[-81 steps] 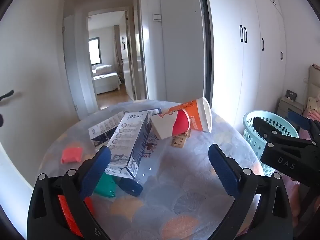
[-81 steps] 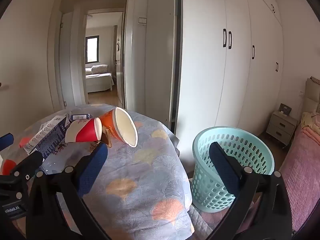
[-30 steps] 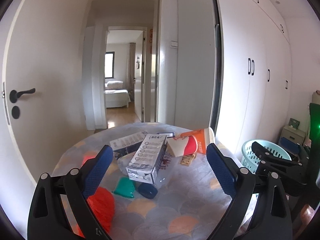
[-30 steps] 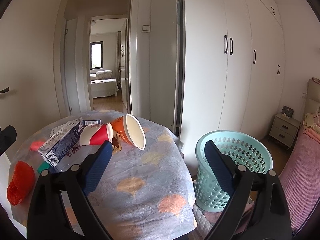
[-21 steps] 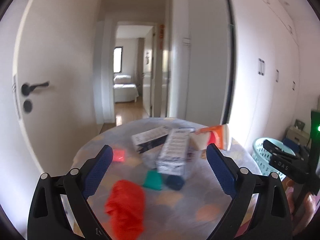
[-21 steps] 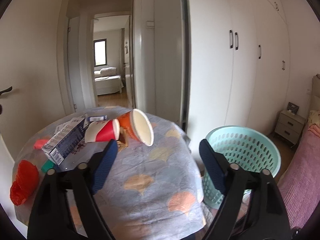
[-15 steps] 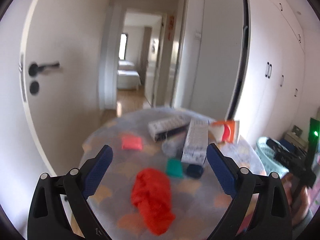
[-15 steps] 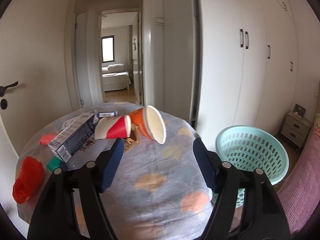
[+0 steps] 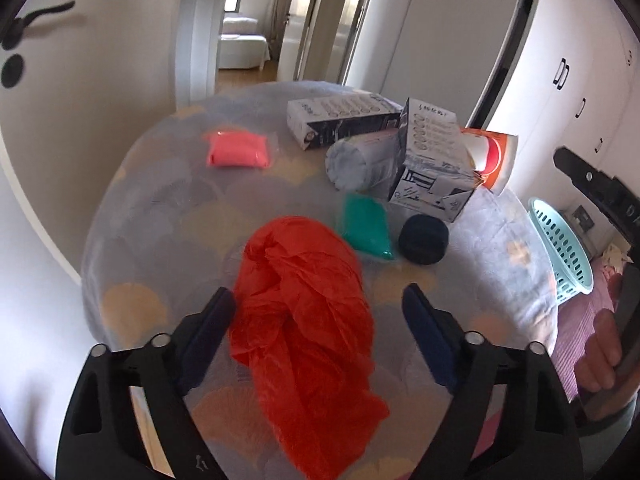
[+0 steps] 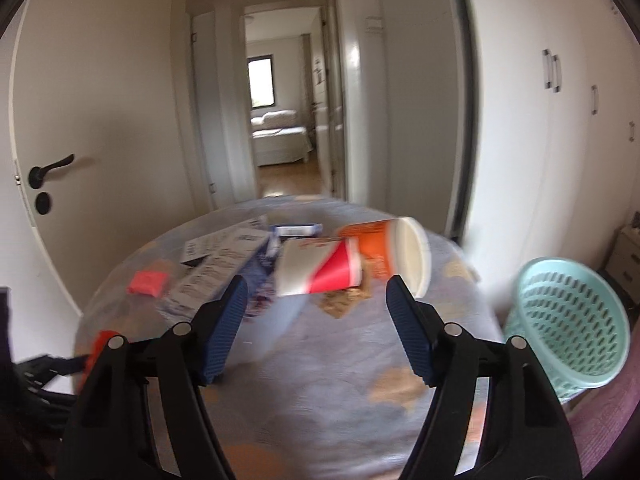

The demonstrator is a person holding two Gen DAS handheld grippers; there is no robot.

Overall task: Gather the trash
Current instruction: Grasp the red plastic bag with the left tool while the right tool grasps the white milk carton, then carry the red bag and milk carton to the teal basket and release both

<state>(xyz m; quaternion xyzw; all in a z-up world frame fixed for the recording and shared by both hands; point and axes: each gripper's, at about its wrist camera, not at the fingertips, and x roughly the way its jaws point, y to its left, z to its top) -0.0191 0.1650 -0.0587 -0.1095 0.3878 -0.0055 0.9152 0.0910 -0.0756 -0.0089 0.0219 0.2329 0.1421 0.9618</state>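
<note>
Left wrist view: left gripper (image 9: pixel 316 316), ribbed blue pads, jaws closing around a crumpled red plastic bag (image 9: pixel 308 328) lying on the scallop-print tablecloth (image 9: pixel 168 200), not yet pinched; a second ago the bag lay far below-left. Beyond: green packet (image 9: pixel 365 222), printed cartons (image 9: pixel 430 160). Right gripper (image 10: pixel 316 320) open, empty, now facing the red-white paper cup (image 10: pixel 320 266); perforated mint basket (image 10: pixel 568 328) beside the table.

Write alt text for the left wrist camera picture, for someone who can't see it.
A crumpled red plastic bag lies between the closing blue pads of the left claw, on a round table with a patterned cloth. Behind it sit a teal packet, a dark round lid, cartons, paper cups and a pink packet.
</note>
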